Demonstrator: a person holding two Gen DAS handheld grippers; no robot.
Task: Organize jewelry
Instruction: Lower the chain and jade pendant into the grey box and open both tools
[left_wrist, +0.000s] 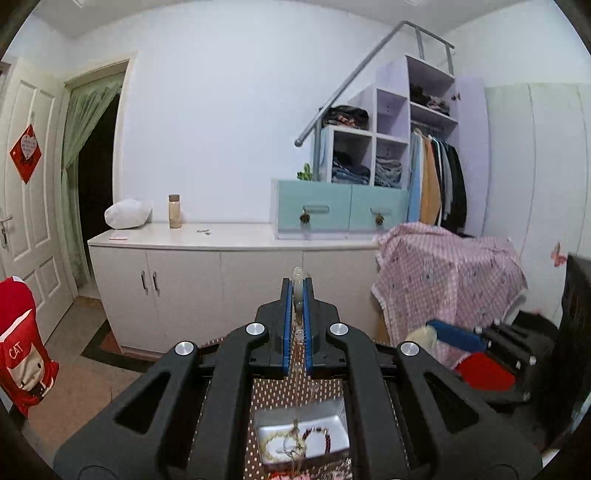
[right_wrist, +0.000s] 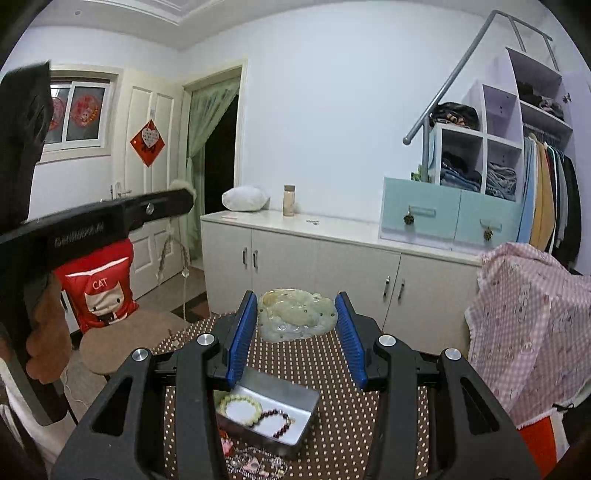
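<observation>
Left gripper pinching pale beaded pendant

Two grippers are showing: the left gripper and the right gripper. One metal tray is sitting at about six o'clock on the dotted cloth, and two bead bracelets are lying in it: one pale green bracelet and one dark red bracelet. One jade carving is standing at twelve o'clock from the tray. One pendant is hanging on one cord. Toward one o'clock, two blue drawers are facing the room; one bottle is standing at twelve.
</observation>
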